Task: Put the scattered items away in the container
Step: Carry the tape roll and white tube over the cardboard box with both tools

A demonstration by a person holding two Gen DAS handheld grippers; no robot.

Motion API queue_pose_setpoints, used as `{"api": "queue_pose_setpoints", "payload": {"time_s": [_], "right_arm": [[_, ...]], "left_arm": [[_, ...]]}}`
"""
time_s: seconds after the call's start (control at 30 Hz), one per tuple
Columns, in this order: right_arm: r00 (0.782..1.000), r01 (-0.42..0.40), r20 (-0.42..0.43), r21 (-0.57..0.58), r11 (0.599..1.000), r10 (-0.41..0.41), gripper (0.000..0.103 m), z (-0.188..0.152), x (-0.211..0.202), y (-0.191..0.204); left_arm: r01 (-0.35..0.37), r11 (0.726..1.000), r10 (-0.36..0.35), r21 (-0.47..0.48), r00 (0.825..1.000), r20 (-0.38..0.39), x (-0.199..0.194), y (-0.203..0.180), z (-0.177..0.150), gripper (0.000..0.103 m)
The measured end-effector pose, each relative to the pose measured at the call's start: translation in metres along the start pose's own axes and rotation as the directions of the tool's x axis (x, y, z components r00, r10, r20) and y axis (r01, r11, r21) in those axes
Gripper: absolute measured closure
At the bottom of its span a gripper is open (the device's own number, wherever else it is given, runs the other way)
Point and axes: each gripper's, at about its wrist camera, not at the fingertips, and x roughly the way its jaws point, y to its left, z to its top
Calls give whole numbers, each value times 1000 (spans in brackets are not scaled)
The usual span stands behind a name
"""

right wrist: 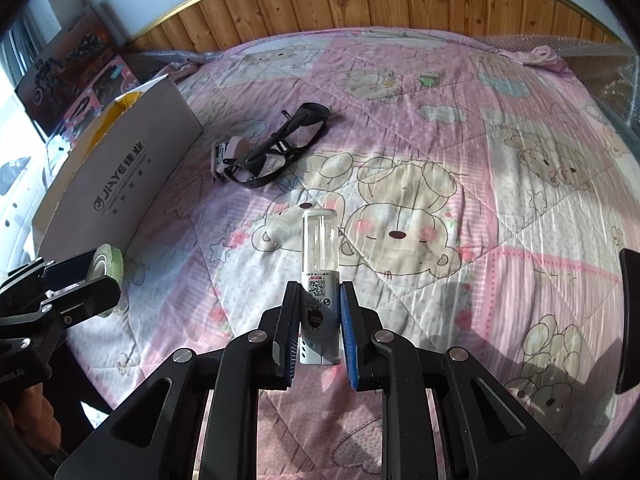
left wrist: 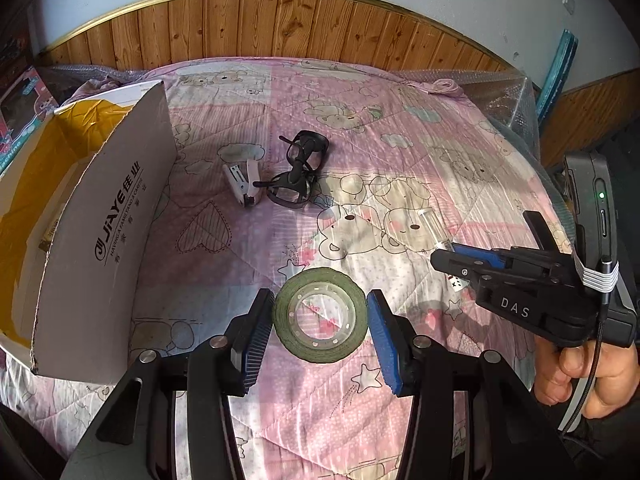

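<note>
A green tape roll (left wrist: 286,334) sits between the blue pads of my left gripper (left wrist: 320,297), which is shut on it; the right wrist view shows that roll (right wrist: 111,261) held in the left gripper (right wrist: 100,276) beside the box. My right gripper (right wrist: 319,286) is shut on a small white bottle with a clear cap (right wrist: 320,236), over the pink quilt. In the left wrist view the right gripper (left wrist: 442,257) and bottle (left wrist: 434,226) are at the right. Black glasses (left wrist: 300,168) (right wrist: 276,148) and a white stapler (left wrist: 245,184) (right wrist: 224,156) lie on the quilt. The open cardboard box (left wrist: 100,240) (right wrist: 120,176) stands at left.
The pink cartoon quilt (right wrist: 460,140) covers the bed, with a wood-panelled wall (left wrist: 280,24) behind. Bubble wrap (left wrist: 500,96) lines the far right edge. Toy boxes (right wrist: 68,64) stand beyond the cardboard box. A hand (left wrist: 580,376) holds the right gripper's handle.
</note>
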Motion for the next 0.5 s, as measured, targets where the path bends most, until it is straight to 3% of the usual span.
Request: {"api": "queue_pose_setpoints", "payload": {"time_s": [0.5], "right_arm": [[1000, -31, 3, 5, 1000, 31, 83, -25, -16, 35]], "left_arm": [[36, 999, -35, -31, 999, 33, -27, 17, -12, 54]]}}
